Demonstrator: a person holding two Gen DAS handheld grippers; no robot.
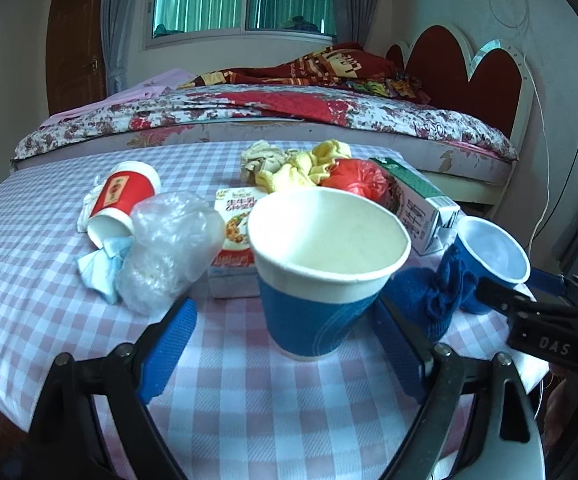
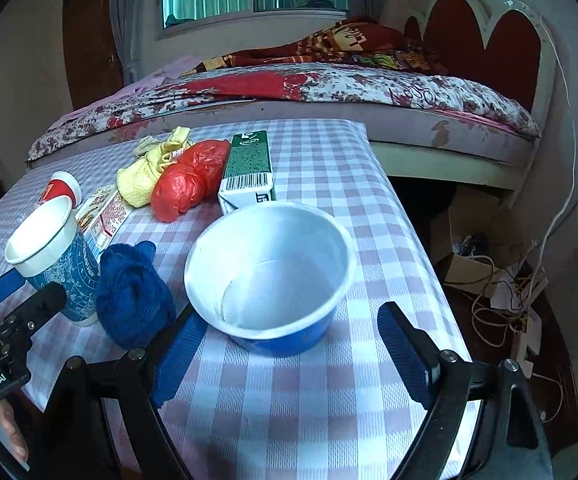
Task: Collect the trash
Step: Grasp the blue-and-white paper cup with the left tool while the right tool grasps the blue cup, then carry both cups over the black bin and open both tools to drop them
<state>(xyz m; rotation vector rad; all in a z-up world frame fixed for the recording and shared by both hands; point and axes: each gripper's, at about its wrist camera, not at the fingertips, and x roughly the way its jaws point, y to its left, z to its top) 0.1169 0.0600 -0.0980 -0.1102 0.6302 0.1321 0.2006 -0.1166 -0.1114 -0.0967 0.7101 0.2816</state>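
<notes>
My left gripper (image 1: 285, 344) is open, its blue pads either side of a tall blue-and-white paper cup (image 1: 321, 268) standing upright on the checked tablecloth. My right gripper (image 2: 293, 356) is open around a short blue cup (image 2: 273, 276), also upright; this cup shows at the right in the left wrist view (image 1: 489, 256). A blue cloth (image 2: 133, 292) lies between the two cups. Behind are a red paper cup on its side (image 1: 121, 204), a clear plastic bag (image 1: 169, 240), a red plastic bag (image 2: 189, 180), a green carton (image 2: 249, 172) and a flat snack box (image 1: 237, 236).
Yellow and beige cloths (image 1: 289, 164) lie at the table's far side. A light blue crumpled tissue (image 1: 101, 268) lies by the red cup. The table's right edge (image 2: 417, 216) drops to a floor with boxes and cables (image 2: 505, 300). A bed (image 2: 329, 88) stands behind.
</notes>
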